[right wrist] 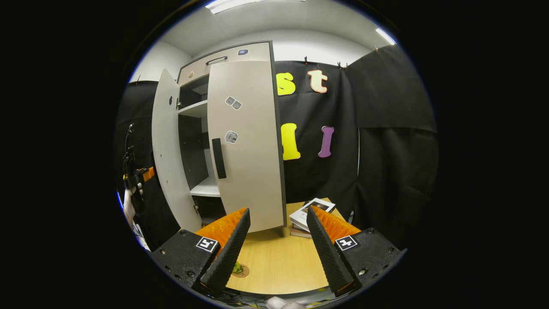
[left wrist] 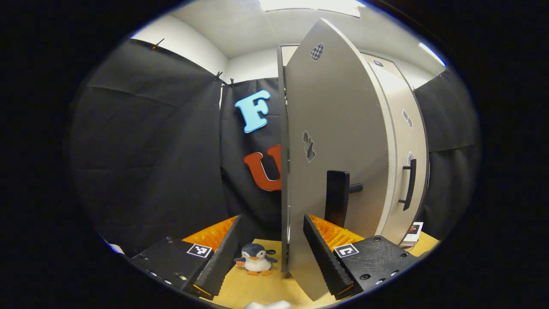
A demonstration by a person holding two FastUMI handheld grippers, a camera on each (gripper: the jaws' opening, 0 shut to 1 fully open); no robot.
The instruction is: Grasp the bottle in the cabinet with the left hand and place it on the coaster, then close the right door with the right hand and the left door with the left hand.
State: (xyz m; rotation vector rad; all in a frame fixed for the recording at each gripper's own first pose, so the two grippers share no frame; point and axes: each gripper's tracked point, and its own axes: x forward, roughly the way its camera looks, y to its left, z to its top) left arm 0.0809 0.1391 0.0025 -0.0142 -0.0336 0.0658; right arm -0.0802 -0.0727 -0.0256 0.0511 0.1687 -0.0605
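I can read no words or numbers here; the small stickers on my tall pale-grey cabinet door (left wrist: 339, 141) are too blurred to make out.

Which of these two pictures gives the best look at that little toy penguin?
The left gripper view. The toy penguin stands on the wooden table between the open left gripper fingers, beside the cabinet's left door. In the right gripper view I cannot make it out.

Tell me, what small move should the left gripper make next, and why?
Probably push the pale grey left cabinet door shut with the left gripper: that door stands open between its open jaws, while the right door already looks closed.
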